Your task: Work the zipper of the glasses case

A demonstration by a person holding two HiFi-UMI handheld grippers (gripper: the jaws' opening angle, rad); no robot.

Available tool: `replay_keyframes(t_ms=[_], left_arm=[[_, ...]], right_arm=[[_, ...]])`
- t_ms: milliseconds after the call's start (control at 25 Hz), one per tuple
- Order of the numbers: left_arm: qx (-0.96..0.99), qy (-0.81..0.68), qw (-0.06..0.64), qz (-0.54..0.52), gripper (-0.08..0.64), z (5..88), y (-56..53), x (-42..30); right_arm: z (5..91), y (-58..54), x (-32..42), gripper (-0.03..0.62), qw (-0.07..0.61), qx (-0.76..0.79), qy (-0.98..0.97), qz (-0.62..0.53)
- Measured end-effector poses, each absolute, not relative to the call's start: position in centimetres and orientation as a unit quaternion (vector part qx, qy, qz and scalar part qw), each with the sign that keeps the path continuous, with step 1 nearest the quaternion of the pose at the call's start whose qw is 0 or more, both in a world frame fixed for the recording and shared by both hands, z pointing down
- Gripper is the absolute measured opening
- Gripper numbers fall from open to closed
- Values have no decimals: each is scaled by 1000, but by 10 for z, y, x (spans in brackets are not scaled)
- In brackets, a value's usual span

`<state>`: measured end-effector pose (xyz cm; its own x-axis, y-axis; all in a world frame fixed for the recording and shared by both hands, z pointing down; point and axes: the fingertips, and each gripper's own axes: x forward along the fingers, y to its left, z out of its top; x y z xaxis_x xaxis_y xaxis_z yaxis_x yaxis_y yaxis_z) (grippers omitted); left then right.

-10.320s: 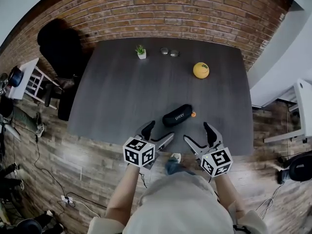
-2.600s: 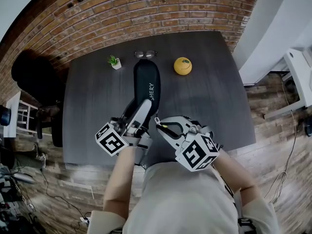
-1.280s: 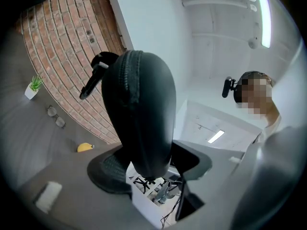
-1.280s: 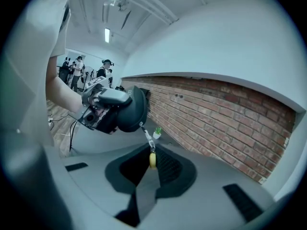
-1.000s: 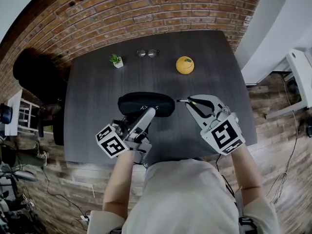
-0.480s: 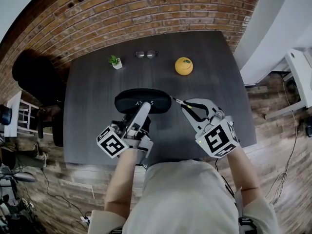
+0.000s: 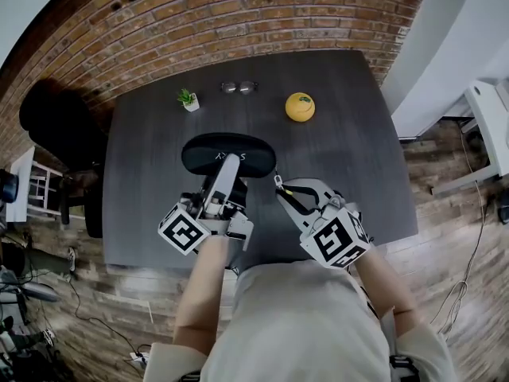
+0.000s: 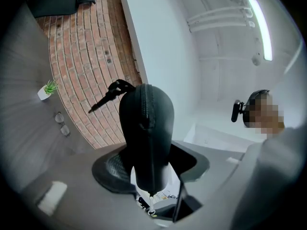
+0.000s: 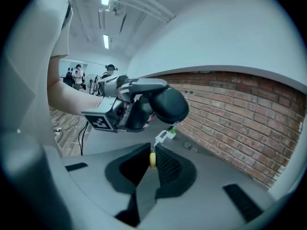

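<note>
Now left hand-held gripper [image 7: 228, 169] is closing on glasses case [image 7: 208, 148] to anchor it; right hand-held gripper [image 7: 279, 185] pinches zipper pull [image 9: 162, 137] taut.

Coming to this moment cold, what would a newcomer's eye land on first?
The black glasses case stands out first. It is held up over the middle of the dark table, between the closing jaws of the left gripper. Just to its right, the right gripper is pinched shut on the zipper pull at the case's end. Farther back on the table, a yellow ball is the one bright spot.
</note>
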<state>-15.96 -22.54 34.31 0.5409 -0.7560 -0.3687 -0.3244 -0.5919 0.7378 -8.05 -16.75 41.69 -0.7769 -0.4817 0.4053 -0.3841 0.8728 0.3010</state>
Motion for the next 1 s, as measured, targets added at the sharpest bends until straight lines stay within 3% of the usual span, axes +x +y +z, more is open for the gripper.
replay_keyframes(t_ms=[600, 1000], left_arm=[[814, -313, 319, -372, 216, 340, -224, -151], [831, -328, 325, -311, 230, 372, -226, -152]], right_arm=[[426, -127, -135, 37, 233, 116, -962, -86], [454, -130, -118, 45, 237, 157, -958, -43]])
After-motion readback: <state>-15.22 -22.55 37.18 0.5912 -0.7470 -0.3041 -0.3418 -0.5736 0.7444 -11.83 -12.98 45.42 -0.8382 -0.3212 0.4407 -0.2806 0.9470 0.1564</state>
